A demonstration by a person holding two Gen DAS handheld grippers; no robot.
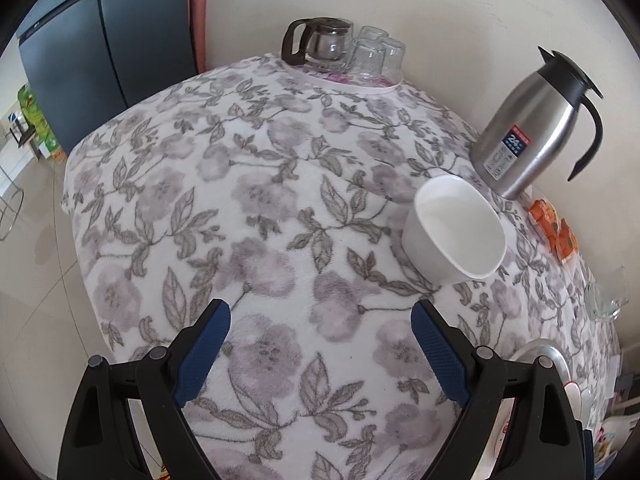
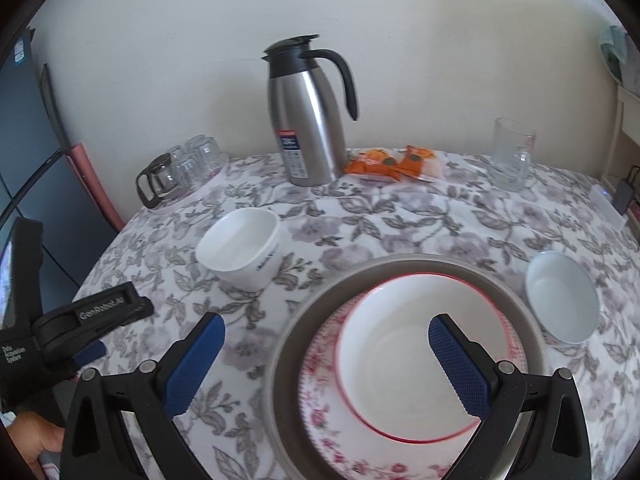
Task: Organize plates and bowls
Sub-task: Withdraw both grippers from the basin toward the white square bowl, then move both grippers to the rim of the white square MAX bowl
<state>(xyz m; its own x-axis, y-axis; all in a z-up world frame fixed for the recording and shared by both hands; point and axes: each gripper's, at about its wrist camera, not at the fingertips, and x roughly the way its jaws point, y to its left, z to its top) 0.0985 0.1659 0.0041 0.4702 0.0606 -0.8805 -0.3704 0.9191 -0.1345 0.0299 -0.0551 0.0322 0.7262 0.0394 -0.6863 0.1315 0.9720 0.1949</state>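
- The left gripper (image 1: 320, 340) hovered over the flowered tablecloth (image 1: 248, 208) with its blue pads wide apart and nothing between them; the square white bowl (image 1: 454, 228) stood ahead and to its right, apart from the pads.
- The right gripper (image 2: 326, 360) likewise had its fingers spread and empty, hanging above the red-rimmed bowl (image 2: 416, 360).
- That bowl sat inside a pink-flowered plate (image 2: 320, 392), which lay in a wide grey plate (image 2: 400, 266): the stack looked already begun.
- Still loose on the cloth were the square white bowl (image 2: 240, 248), to the stack's left, and a small round white bowl (image 2: 562, 296), just beside the grey rim on the right.
- The likely step was fetching a loose bowl. To do it well, a gripper would straddle one wall of the bowl, one pad inside and one outside, and close firmly, since glazed ware probably slips.
- It would then lower the bowl level into the red-rimmed one rather than drop it.
- All three bowls appeared empty, as far as the views showed.
- The steel jug (image 2: 308, 120), closed, stood behind by the wall; the glass mug (image 2: 512, 156) looked empty.
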